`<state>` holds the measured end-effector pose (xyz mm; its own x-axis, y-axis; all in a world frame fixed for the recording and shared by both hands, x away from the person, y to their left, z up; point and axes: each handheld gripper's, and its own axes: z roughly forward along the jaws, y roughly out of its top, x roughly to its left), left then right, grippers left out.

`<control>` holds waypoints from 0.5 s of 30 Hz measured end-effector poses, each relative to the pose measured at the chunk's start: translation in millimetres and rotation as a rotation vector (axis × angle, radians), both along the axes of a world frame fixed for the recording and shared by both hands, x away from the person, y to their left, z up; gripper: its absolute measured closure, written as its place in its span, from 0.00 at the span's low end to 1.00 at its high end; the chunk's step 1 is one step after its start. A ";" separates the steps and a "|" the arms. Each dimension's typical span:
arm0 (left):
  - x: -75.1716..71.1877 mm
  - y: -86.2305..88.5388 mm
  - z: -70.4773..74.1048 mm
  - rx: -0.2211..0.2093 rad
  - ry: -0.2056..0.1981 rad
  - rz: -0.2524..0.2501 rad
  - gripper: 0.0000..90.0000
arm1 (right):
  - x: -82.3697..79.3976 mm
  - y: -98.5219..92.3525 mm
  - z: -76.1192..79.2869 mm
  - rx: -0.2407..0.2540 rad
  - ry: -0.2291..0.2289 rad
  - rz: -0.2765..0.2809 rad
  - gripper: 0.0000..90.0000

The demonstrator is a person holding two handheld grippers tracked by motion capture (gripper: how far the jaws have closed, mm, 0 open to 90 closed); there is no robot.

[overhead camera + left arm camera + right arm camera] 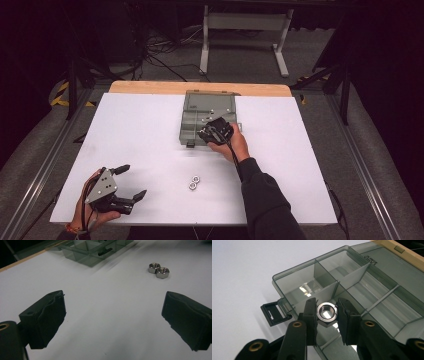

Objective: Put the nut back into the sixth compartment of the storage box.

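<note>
Right tongs (326, 315) grip 1 nut (326, 312) over the box (387, 262); 2 nuts (194, 182) lie loose.

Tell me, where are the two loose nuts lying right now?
The two nuts lie touching each other on the white table, nearer the person than the grey compartment box, between the two hands in the high view.

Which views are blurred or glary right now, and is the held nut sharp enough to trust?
Right gripper view: the nut between the right gripper pads is sharp; bright reflections sit on the organizer box floor. Left gripper view: the box is motion-smeared at the top, while the two loose nuts stay fairly crisp. High view: soft, evenly lit table, dark surroundings.
</note>
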<state>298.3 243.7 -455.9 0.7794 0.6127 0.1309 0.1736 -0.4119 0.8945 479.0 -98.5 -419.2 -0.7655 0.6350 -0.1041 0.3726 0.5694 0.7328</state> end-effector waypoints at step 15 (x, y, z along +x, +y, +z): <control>-0.3 -1.1 -0.2 0.010 0.004 0.000 0.06 | -1.8 -1.2 2.5 0.005 -0.007 0.006 0.78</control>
